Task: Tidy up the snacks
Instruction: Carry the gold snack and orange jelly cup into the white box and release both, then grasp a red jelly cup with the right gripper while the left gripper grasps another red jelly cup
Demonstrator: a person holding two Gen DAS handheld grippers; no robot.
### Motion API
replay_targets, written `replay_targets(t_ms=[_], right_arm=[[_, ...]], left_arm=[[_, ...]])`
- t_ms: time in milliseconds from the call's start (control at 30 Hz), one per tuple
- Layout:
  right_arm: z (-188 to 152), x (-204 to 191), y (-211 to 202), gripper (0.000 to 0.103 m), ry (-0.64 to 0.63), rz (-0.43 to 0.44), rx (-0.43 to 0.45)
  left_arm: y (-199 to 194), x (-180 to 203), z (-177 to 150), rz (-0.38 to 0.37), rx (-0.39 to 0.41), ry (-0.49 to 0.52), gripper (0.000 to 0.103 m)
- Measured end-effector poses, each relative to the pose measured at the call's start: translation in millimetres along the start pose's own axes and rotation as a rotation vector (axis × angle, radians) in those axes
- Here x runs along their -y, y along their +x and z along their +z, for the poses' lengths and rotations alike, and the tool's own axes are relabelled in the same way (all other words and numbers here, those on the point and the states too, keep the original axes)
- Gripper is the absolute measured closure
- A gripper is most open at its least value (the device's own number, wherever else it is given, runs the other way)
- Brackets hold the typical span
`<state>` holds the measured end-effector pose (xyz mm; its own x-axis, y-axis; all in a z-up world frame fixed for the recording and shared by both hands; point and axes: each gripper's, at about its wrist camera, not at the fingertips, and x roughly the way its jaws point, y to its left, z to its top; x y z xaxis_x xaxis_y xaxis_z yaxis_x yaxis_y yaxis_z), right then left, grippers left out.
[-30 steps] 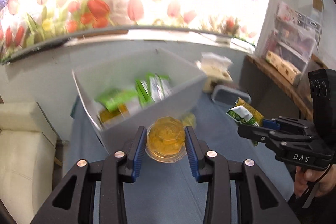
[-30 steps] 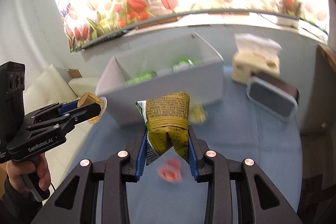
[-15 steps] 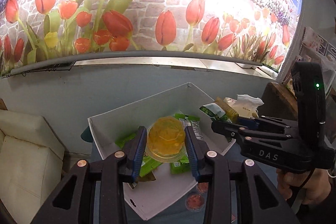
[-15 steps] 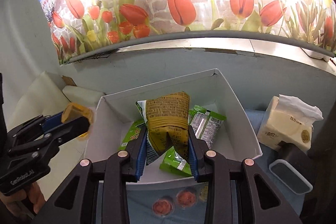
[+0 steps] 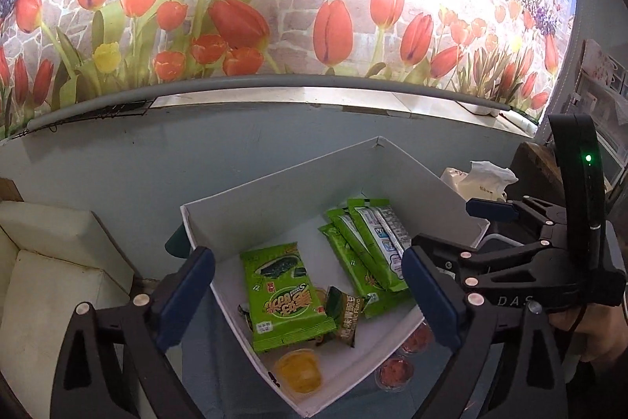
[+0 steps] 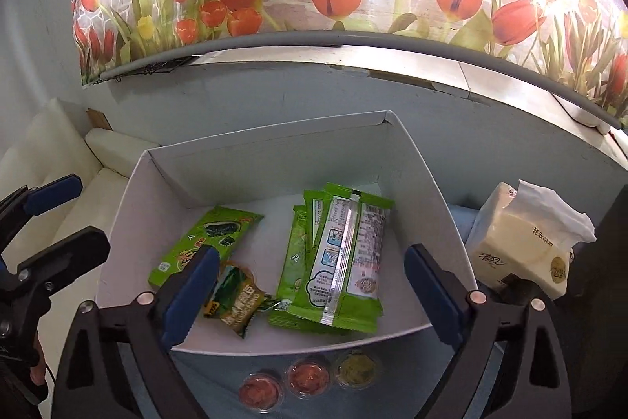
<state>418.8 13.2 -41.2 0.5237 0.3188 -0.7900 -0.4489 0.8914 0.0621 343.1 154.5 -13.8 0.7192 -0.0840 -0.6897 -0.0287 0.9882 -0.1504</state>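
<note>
A white box (image 5: 274, 191) (image 6: 267, 152) holds green snack packets (image 5: 280, 295) (image 6: 337, 262). A yellow jelly cup (image 5: 298, 370) lies in its near corner in the left wrist view. An olive-green packet (image 5: 343, 313) (image 6: 235, 303) lies beside the green ones. My left gripper (image 5: 308, 301) is open and empty above the box. My right gripper (image 6: 310, 295) is open and empty above the box. The right gripper also shows in the left wrist view (image 5: 455, 234); the left one shows in the right wrist view (image 6: 66, 211).
Two red jelly cups (image 6: 284, 383) and a yellow-green one (image 6: 357, 372) sit on the blue table in front of the box. A tissue pack (image 6: 526, 242) stands to the right. A cream sofa (image 5: 43, 262) is at the left. A tulip mural wall is behind.
Both grippers opened over the box. The yellow jelly cup and the olive-green packet dropped out and now lie inside it.
</note>
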Motion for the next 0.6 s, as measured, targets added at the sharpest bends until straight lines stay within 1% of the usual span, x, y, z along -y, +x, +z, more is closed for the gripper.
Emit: replay_targets(t_ms=[100,167,300,333,400,467,600], right_arm=[[-4,4,-6,0.005,0.014,0.004,0.003],[-5,5,-13,0.005,0.020,-0.003,0.011],[-5,9,-25,0.004,0.047,0.019,0.027],[-5,9,-29,0.000,0.050,0.018,0.034],[-7,9,-38,0.000,0.062,0.034,0.045],[-11,7,-46,0.000,0.063,0.049,0.051],[-25,0,-65,0.000,0.042,0.039,0.069]], left_arm=[[-3,2,-1,0.017,0.001,0.000,0.003],[-6,2,-1,0.012,0.000,-0.006,0.000],[-15,5,0,0.016,-0.002,-0.017,0.000],[-18,7,0,0.013,0.000,-0.016,0.000],[-26,12,-1,-0.009,0.002,-0.007,0.000],[-36,18,-4,0.001,0.014,0.005,0.000],[-59,28,-13,0.002,0.041,0.025,0.000]])
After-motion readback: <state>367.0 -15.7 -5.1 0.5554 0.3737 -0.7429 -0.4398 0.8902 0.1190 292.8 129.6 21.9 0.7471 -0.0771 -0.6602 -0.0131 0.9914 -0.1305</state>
